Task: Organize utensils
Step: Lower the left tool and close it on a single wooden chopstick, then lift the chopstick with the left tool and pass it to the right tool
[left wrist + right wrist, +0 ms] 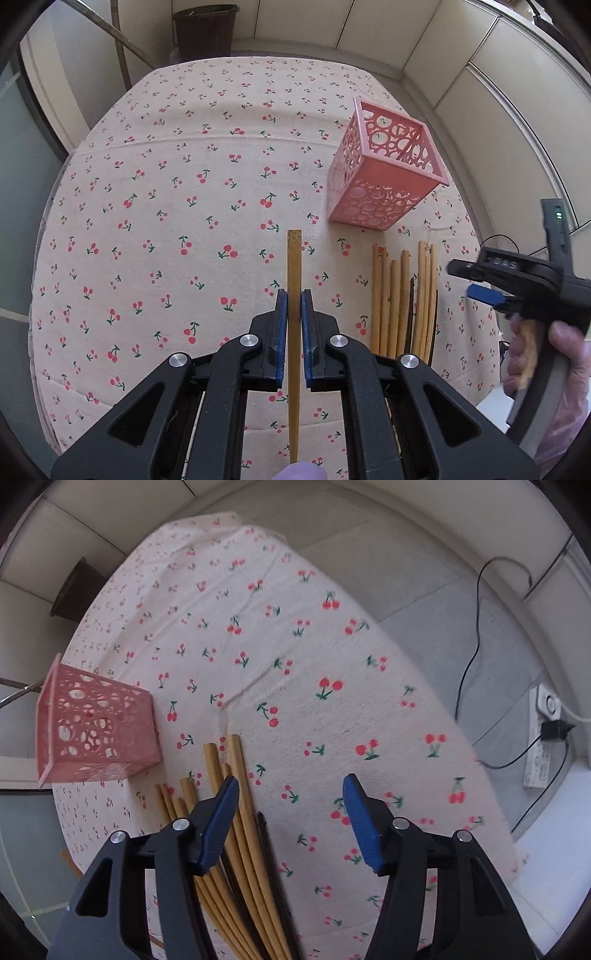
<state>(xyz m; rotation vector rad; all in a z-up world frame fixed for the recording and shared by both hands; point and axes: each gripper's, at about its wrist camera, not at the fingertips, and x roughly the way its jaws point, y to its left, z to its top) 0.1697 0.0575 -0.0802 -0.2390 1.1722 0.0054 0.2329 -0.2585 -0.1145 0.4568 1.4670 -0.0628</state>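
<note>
My left gripper (294,301) is shut on a single bamboo chopstick (294,258), held above the cherry-print tablecloth (177,206) with its end pointing away from me. A pink perforated holder (384,173) stands at the right of the left wrist view and also shows in the right wrist view (96,731). A bundle of bamboo and dark chopsticks (402,299) lies on the cloth in front of the holder. My right gripper (290,801) is open and empty, hovering over that bundle (236,834); it also shows in the left wrist view (480,284).
A dark wastebasket (205,31) stands beyond the table's far edge. A power strip (539,734) with cables lies on the floor to the right of the table. Walls close in behind and right of the table.
</note>
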